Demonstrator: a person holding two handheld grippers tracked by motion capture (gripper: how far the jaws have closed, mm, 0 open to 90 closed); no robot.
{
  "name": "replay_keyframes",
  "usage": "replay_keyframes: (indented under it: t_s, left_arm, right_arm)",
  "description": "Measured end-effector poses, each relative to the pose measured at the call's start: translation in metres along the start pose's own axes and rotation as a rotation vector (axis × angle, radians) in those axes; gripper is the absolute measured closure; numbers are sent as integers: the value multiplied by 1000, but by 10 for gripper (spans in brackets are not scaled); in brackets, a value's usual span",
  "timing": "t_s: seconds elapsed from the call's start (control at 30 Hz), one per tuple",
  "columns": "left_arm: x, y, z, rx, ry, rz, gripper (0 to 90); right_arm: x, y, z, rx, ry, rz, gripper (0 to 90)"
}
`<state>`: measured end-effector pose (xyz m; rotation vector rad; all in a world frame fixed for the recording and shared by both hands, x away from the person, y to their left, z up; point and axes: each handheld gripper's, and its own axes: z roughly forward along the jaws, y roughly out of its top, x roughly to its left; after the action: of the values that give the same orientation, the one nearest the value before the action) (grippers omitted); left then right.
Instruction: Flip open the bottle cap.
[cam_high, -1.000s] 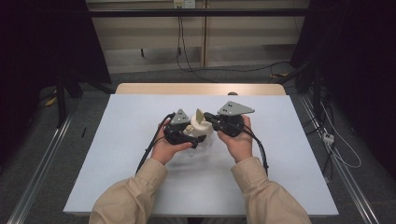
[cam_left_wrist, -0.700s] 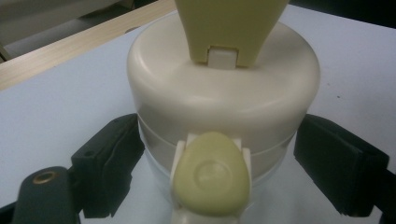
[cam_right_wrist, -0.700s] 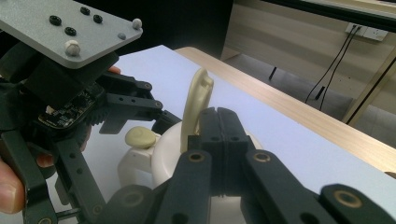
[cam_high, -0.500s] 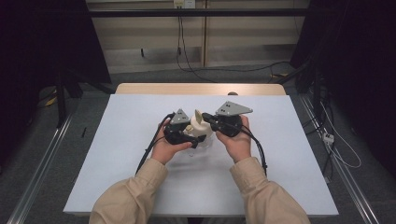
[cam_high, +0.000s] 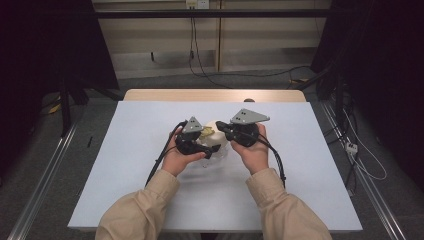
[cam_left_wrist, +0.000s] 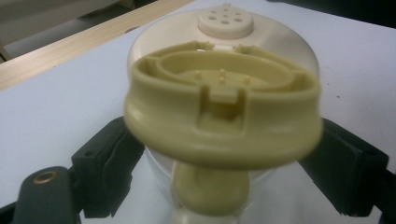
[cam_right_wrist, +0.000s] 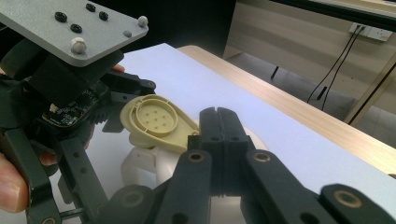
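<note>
Near the middle of the pale blue table (cam_high: 125, 165), a white rounded plastic container (cam_left_wrist: 280, 42) sits between the two grippers, its yellowish flip lid (cam_left_wrist: 224, 116) raised. Left gripper (cam_high: 207, 152): jaws spread apart on either side of the container body below the lid. Right gripper (cam_right_wrist: 219, 140): jaws pressed together, tips at the lid's edge; whether they pinch it cannot be told.

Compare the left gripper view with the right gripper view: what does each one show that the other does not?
Left gripper view: the perforated round cap on the white body, and the left gripper's jaws spread wide around that body. Right gripper view: the right gripper's jaws pressed together, the grey plate on the left gripper, the wooden table edge. Both: the yellowish lid and the white table.
</note>
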<state>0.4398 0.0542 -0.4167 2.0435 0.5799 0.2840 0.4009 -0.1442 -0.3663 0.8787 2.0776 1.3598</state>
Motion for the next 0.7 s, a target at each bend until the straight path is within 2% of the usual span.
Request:
replay_keyframes:
  t_s: [0.5,0.7]
  left_arm:
    - [1,0,-2,6,-7,0,160]
    - [2,-1,-3,5,-16,-7,163]
  right_arm:
    - [0,0,-1,-2,4,15,900]
    - [-1,0,-1,8,5,24,832]
